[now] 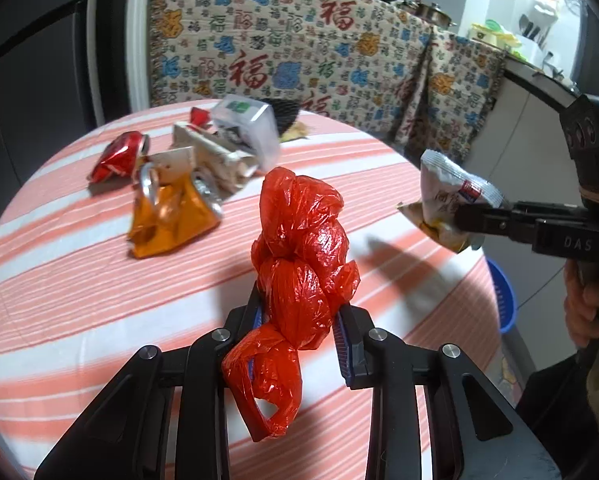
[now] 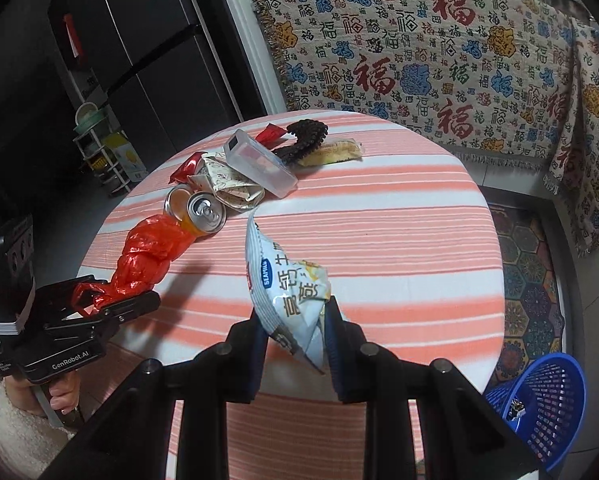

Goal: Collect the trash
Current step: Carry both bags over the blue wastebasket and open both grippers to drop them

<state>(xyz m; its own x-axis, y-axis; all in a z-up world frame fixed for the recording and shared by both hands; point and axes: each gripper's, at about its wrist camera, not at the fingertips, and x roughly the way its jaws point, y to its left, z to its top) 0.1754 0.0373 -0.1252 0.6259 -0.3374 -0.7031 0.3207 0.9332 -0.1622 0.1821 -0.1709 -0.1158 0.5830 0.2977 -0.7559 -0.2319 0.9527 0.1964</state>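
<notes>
My left gripper (image 1: 299,312) is shut on a crumpled red plastic bag (image 1: 299,248), held above the striped round table (image 1: 79,288); it also shows in the right wrist view (image 2: 147,256). My right gripper (image 2: 295,316) is shut on a white snack wrapper (image 2: 287,280), held above the table's right part; the wrapper also shows in the left wrist view (image 1: 451,196). A pile of trash lies at the table's far side: a crushed orange can (image 1: 167,216), a crushed red can (image 1: 117,156), crumpled paper (image 2: 231,184), a clear plastic box (image 2: 259,164).
A blue mesh basket (image 2: 547,404) stands on the floor at the table's right. A dark curved piece (image 2: 305,138) and a yellowish wrapper (image 2: 331,152) lie at the far edge. A patterned cloth (image 2: 439,60) hangs behind. A dark fridge (image 2: 111,60) stands at the left.
</notes>
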